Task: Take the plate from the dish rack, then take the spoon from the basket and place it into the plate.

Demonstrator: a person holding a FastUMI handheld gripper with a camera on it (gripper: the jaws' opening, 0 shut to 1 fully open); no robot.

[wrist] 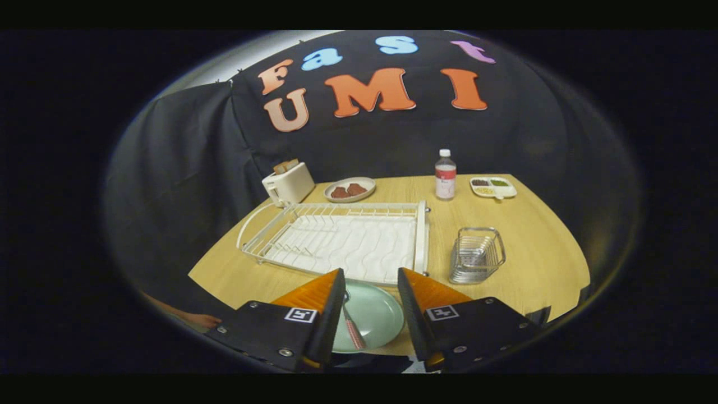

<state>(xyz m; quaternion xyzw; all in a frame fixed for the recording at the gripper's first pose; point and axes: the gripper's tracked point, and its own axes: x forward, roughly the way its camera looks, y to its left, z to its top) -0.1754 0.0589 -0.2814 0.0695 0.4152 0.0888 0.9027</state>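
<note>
One round, smooth plate (377,317) lies between the spread fingers of the claw (371,306), which pinches nothing. One spoon (352,328) rests in it. Beyond stand one white wire dish rack (342,238) and one metal wire basket (475,255) on the wooden counter (538,247).

ahead: dish rack (342,241) blocks | right: basket (475,255) | between them: bare table (538,235)

- Smooth, glossy plate (377,315) on a matt wood-grain table (538,247).
- White coated-wire dish rack (342,238); shiny metal wire basket (476,255).
- Clear plastic bottle (445,175), far.
</note>
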